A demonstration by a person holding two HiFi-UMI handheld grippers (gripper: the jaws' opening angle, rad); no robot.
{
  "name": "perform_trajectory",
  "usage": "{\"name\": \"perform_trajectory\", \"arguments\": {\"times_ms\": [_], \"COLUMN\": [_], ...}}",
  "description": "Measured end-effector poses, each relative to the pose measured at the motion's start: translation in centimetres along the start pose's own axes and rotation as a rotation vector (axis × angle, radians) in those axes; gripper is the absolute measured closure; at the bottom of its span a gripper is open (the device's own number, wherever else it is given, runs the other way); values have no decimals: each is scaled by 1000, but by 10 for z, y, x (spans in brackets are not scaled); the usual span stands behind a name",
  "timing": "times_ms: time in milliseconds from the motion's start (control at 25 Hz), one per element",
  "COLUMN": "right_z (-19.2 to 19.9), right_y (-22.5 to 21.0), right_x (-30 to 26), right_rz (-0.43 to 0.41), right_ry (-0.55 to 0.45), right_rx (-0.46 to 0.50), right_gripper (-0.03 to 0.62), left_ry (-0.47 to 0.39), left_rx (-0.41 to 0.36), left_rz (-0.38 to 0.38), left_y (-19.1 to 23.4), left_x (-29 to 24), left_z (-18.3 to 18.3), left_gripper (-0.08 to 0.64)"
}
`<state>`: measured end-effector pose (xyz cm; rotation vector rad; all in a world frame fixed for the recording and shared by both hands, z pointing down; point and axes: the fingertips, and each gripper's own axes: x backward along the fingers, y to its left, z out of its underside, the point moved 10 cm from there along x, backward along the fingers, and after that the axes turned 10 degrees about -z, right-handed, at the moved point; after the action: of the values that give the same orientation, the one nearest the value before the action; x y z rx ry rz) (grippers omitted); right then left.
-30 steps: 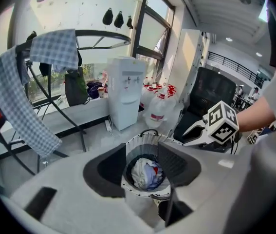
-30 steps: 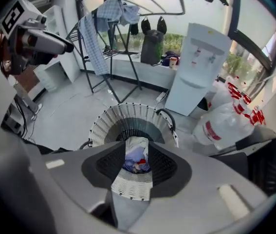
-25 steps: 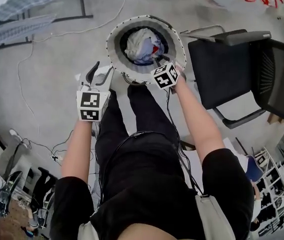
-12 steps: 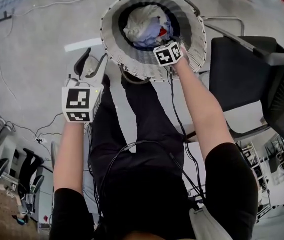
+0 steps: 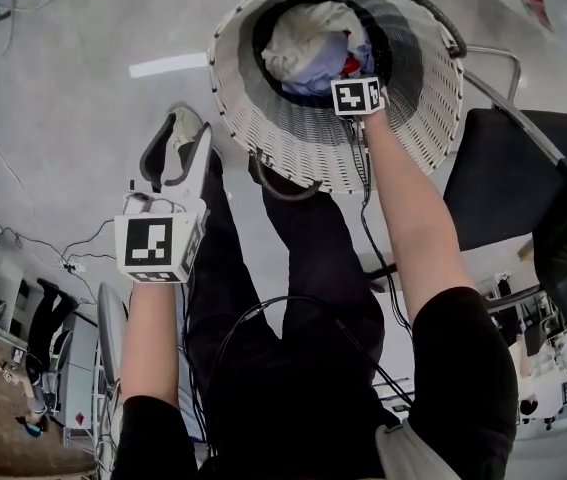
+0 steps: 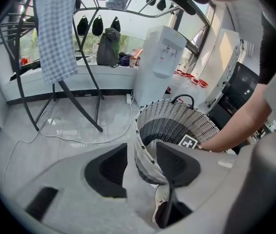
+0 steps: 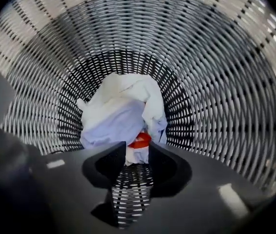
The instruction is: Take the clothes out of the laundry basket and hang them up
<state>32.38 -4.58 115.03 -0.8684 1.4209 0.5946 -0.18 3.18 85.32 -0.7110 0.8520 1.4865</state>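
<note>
Right gripper view, right claw (image 7: 137,155) open over clothes (image 7: 116,116) in basket (image 7: 225,82); left claw (image 6: 141,156) open

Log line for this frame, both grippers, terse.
left gripper: open, empty, beside laundry basket | right gripper: open, empty, inside basket above clothes

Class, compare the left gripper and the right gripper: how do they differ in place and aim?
The right gripper is down inside the laundry basket; the left gripper hangs outside it, beside its rim above the floor. The right gripper aims down at the clothes in the bottom; the left gripper is tilted and faces the basket's outer wall. Shared: both have jaws apart, gripping nothing.
</note>
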Motion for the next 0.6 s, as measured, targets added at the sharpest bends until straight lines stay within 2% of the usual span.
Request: {"name": "perform_trajectory", "arguments": {"times_ms": [280, 400, 600], "right_z": [5, 5, 3], "right_y": [-18, -22, -28], "right_x": [-53, -69, -88], "right_rz": [43, 31, 48], "right_ry": [27, 20, 54], "right_rx": [-85, -132, -159], "right_gripper": [425, 417, 448], "left_ry": [19, 20, -2], "left_rx": [1, -2, 30], "left_rz": [-16, -20, -18], "left_y": [18, 21, 19], "left_x": [-14, -21, -28], "left_z": [19, 23, 25], "left_gripper": [374, 379, 395]}}
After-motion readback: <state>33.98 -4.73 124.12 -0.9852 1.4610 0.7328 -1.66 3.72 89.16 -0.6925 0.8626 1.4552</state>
